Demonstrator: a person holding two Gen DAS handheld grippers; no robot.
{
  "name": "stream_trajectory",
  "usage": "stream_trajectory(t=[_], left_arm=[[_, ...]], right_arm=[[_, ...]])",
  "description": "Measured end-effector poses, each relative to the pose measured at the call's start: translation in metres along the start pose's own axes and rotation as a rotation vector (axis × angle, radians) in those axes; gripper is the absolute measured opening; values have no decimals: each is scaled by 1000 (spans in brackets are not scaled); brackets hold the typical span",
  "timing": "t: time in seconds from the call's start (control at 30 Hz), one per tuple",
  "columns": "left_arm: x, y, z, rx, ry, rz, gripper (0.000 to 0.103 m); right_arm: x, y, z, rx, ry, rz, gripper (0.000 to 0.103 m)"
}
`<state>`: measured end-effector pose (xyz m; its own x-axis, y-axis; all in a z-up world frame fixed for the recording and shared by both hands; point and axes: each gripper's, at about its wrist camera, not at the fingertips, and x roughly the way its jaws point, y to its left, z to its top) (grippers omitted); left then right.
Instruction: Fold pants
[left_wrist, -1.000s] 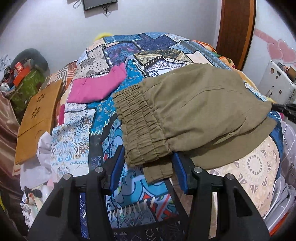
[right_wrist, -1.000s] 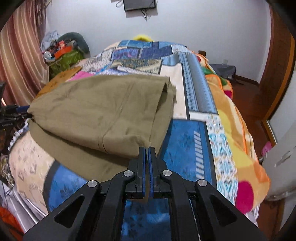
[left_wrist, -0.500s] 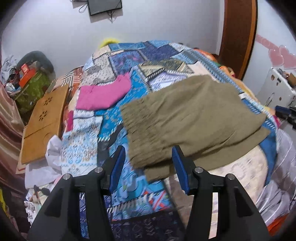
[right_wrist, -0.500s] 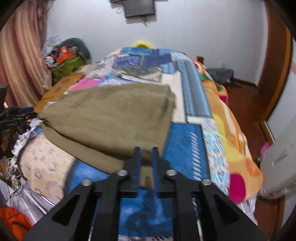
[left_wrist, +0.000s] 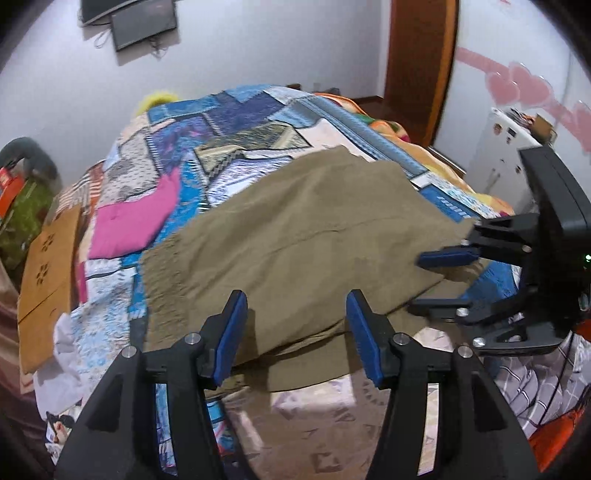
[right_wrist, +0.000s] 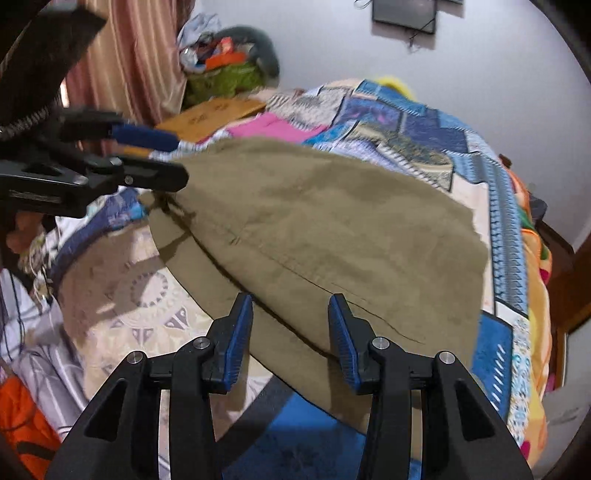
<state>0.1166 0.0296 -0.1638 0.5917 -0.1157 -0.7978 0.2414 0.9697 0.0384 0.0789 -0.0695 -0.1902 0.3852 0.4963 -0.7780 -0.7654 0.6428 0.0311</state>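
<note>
Bed (left_wrist: 258, 122) with patchwork blanket takes up most of both views; it is the landmark here. Olive pants (left_wrist: 303, 236) lie folded flat on the near end of the bed, top layer over a lower layer that sticks out along the near edge, elastic waistband toward the pink cloth (left_wrist: 133, 221) side. Pink cloth lies on the bed just beyond the waistband, apart from the pants. Wooden board (left_wrist: 44, 266) sits off the bed's side, past the pink cloth.

Left gripper (left_wrist: 295, 332) hovers over the near edge of the bed, jaws spread and opening, nothing pinched; fabric is seen between the fingers but the pads are off it. Right gripper (right_wrist: 290, 332) is at the other near corner of the pants, jaws spread and opening, no cloth pinched either.

Risks, judged:
- Pants rest on the rounded near edge of the bed, lower layer hanging closest to it; with both grips off, the stack could slide toward the edge.
- Layers are offset, not aligned; a next fold taken like this likely ends crooked.
- A pinch on the top layer only would peel the fold apart.
- Grippers are near each other over the same edge; fingers could clash.
- Blur makes pad contact hard to confirm.
</note>
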Motion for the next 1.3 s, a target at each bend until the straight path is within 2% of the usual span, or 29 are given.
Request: stream_trajectory(t=[0.13, 0.17, 0.2, 0.23, 0.3, 0.37, 0.4, 0.43, 0.47, 0.53, 0.63, 0.83, 1.13, 1.2, 1.3], left_arm=[[11, -10, 0, 35, 25, -27, 56], [14, -13, 1, 45, 32, -34, 56], [16, -16, 1, 54, 38, -40, 56], [18, -18, 0, 61, 41, -45, 56], [21, -23, -1, 85, 48, -46, 56], [24, -28, -2, 111, 47, -32, 56], [26, -30, -2, 125, 42, -18, 56], [27, -31, -3, 134, 38, -6, 51], [27, -32, -3, 139, 32, 4, 38], [27, -32, -2, 146, 32, 19, 24], [21, -30, 0, 140, 12, 15, 16], [1, -31, 0, 135, -23, -21, 14], [14, -38, -23, 105, 40, -60, 15], [12, -38, -26, 86, 43, -60, 15], [4, -38, -26, 77, 45, -51, 19]], right_arm=[[5, -4, 0, 0, -9, 28, 39], [6, -5, 1, 8, -10, 39, 36], [6, -7, 0, 14, -15, 42, 22], [7, -7, 2, 14, -13, 39, 16], [9, -6, 4, 19, -12, 48, 9], [5, -7, 7, 31, -38, 52, 7], [2, -8, 7, 41, -49, 54, 6], [0, -9, 8, 52, -58, 60, 6], [-2, -12, 9, 65, -67, 68, 6], [-8, -14, 10, 82, -84, 75, 6], [-15, -15, 12, 87, -95, 80, 5], [-29, -8, 12, 70, -110, 82, 5], [-25, -2, -5, 95, -59, 108, 5], [-22, -3, -8, 120, -48, 112, 9], [-23, -2, -10, 137, -38, 109, 10]])
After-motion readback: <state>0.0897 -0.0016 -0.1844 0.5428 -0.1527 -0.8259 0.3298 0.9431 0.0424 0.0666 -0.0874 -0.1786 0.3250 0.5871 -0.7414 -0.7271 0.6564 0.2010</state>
